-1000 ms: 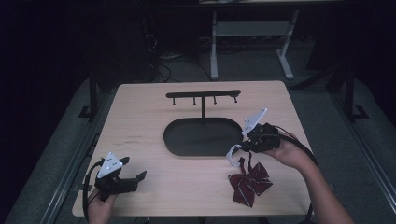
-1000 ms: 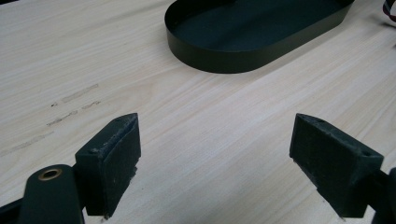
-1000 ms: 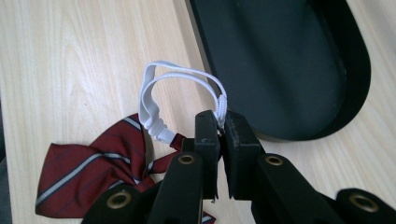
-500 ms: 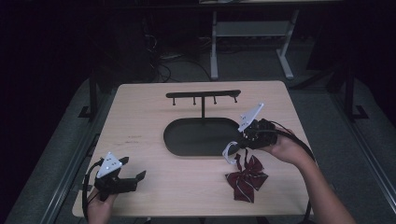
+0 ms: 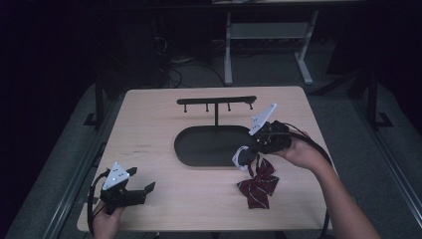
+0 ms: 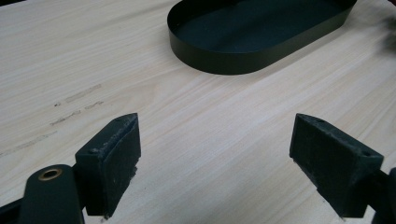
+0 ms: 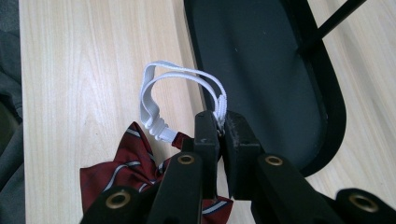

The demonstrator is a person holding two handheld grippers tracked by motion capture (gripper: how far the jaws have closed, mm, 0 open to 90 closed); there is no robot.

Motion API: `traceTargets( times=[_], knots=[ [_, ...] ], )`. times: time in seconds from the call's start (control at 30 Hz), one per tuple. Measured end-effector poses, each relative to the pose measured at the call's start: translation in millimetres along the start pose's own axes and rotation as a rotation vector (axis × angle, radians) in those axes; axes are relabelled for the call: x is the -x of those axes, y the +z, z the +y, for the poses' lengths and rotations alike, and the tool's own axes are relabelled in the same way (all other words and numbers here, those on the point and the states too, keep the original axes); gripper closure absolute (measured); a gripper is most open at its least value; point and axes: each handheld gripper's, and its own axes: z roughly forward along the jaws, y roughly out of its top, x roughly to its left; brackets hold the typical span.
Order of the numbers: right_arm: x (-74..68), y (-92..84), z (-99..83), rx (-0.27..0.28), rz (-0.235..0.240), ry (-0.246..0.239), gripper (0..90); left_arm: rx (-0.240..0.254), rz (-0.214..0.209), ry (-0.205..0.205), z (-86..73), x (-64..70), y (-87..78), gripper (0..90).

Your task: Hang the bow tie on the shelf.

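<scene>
- Bow tie (image 5: pixel 258 185): dark red with pale stripes, on a white elastic strap (image 7: pixel 161 100).
- Location: table's (image 5: pixel 149 129) right front, beside the black tray (image 5: pixel 204 147).
- Orientation: hangs from the strap, wings downward toward the table edge.
- Right gripper (image 7: pixel 221 123): pinching the strap.
- Left gripper (image 6: pixel 215 163): spread, empty.

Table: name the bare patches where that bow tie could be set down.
Bare wood lies left of the tray, from the table far edge down to the left gripper, and along the near edge between that gripper and the bow tie. Crowded: the right side, around the right gripper.
</scene>
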Motion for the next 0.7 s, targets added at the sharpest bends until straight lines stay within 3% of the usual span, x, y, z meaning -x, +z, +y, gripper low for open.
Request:
traceTargets(
  times=[0.7],
  knots=[
    [16.4,-3.1,17.0,0.008,0.027,-0.015,84.1,-0.001,0.008,-0.006,0.7,-2.3,1.6,16.1]
  ],
)
